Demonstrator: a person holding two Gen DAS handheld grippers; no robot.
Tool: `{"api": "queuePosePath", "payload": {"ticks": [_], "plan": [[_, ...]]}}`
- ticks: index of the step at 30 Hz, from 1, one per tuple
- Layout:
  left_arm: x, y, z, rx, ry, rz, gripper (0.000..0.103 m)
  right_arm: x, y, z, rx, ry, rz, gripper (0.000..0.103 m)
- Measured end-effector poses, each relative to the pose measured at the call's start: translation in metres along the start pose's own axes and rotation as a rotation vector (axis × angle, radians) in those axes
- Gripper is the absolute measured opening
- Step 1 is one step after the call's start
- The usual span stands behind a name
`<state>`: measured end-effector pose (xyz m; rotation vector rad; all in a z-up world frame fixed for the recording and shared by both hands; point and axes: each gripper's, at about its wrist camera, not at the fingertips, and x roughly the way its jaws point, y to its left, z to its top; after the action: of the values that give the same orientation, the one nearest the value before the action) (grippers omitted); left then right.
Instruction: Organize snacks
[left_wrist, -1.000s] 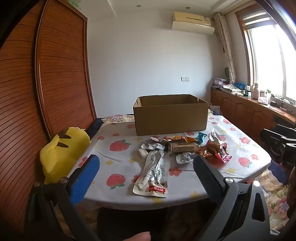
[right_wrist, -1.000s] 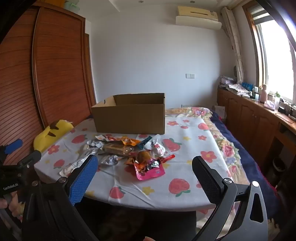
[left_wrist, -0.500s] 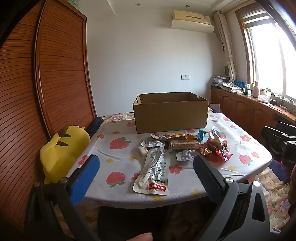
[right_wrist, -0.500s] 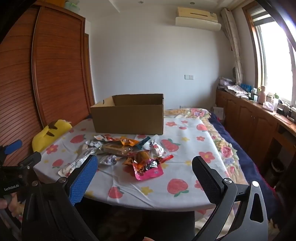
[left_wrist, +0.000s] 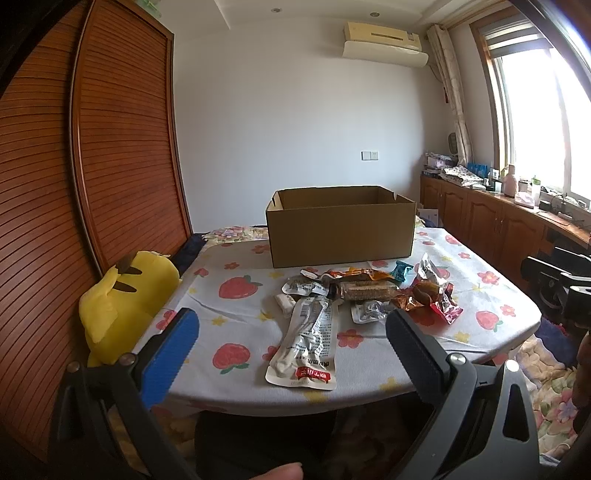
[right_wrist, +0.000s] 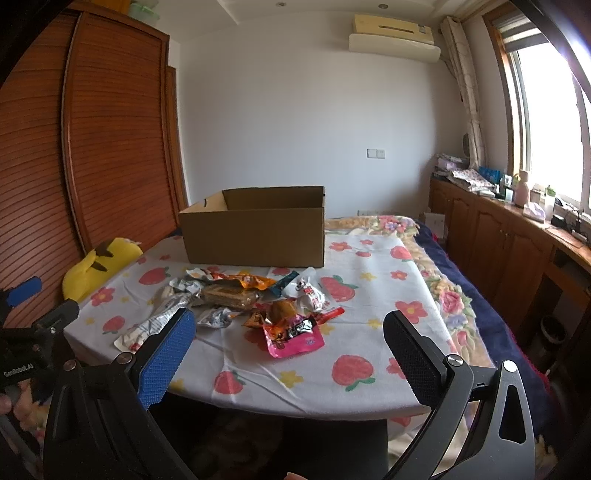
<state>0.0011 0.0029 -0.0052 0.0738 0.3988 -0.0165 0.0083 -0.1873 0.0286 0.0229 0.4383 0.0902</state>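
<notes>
1. The snack pile (left_wrist: 365, 295) lies ahead of both grippers, in front of the open cardboard box (left_wrist: 340, 229); nothing is held.
2. The left gripper (left_wrist: 291, 343), fingers wide apart, faces the long silver packet (left_wrist: 308, 345), whose long axis runs toward the box.
3. The right gripper (right_wrist: 288, 345), fingers also apart, is nearer the pink packet (right_wrist: 293, 338).
4. The tabletop (right_wrist: 369, 332) wears a strawberry-print cloth; a yellow plush (left_wrist: 122, 295) sits at its left edge.

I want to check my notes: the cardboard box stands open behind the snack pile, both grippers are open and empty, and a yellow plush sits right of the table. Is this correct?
One detail is wrong: the plush sits left of the table, not right, as the left wrist view shows. The rest holds: the box stands open behind the snack pile, and the left gripper and right gripper are open and empty.
</notes>
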Motion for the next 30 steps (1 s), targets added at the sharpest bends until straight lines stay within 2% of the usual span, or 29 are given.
{"api": "queuePosePath", "payload": {"ticks": [30], "plan": [[-0.007, -0.0065, 0.0058, -0.002, -0.016, 0.0, 0.102, 0.0039, -0.0023, -0.0053, 0.003, 0.007, -0.003, 0.103]]}}
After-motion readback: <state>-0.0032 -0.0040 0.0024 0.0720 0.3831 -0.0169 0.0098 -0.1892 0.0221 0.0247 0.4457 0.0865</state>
